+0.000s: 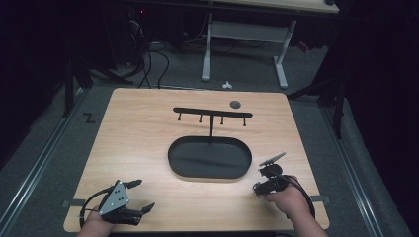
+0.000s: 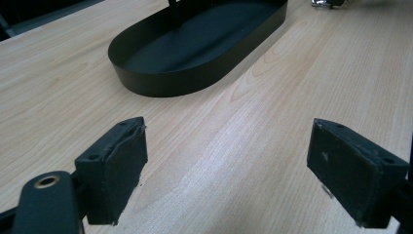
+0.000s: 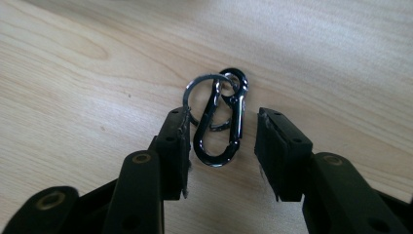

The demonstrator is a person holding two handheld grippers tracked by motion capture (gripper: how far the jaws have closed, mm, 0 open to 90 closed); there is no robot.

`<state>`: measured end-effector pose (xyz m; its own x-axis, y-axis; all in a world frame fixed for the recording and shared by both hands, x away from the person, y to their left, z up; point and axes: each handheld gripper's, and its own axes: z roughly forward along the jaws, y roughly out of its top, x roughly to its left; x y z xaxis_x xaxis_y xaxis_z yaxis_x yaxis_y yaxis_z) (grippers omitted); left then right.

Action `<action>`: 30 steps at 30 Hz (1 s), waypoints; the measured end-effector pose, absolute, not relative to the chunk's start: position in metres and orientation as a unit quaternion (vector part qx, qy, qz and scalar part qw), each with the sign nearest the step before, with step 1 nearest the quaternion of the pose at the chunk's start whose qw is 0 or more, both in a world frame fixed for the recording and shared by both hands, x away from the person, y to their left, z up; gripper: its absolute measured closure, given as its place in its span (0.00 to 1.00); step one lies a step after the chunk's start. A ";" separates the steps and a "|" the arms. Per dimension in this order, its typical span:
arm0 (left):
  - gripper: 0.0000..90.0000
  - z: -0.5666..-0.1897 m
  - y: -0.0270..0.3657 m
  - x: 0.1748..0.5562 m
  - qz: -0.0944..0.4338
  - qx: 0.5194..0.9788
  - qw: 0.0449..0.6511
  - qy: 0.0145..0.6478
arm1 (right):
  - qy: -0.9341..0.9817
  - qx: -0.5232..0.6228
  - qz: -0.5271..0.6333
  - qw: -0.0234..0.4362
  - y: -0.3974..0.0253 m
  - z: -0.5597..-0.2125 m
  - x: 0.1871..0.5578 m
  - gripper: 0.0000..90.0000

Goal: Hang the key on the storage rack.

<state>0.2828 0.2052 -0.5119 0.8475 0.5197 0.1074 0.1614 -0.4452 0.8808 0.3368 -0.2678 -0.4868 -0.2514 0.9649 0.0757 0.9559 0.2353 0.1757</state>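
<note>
— Between the right gripper's point(image 3: 221, 146) two black jaws, what lies there?

— A dark metal carabiner clip point(image 3: 221, 129) with a thin silver key ring point(image 3: 207, 85) looped through its far end, flat on the pale wooden table point(image 3: 73, 63). The jaws stand apart on either side of it; the left pad looks to be touching or nearly touching the clip, the right pad is clear of it. Nothing is clamped.

— And the left gripper point(image 2: 226, 170)?

— Its jaws are spread wide, with bare wood between them. Ahead of the jaws sits a black oval metal tray point(image 2: 160, 80), well apart from the pads.

— From above?

— The tray point(image 1: 180, 168) carries a black T-shaped stand with small hanging pegs point(image 1: 212, 114). The right gripper point(image 1: 267, 180) lies just beside the tray's near right end; the left gripper point(image 1: 141, 195) is at the table's near left corner.
</note>
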 end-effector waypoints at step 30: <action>0.17 -0.512 0.206 0.283 0.186 0.829 0.485 0.207 | 0.819 0.568 0.071 0.043 -0.261 -0.485 0.332 0.79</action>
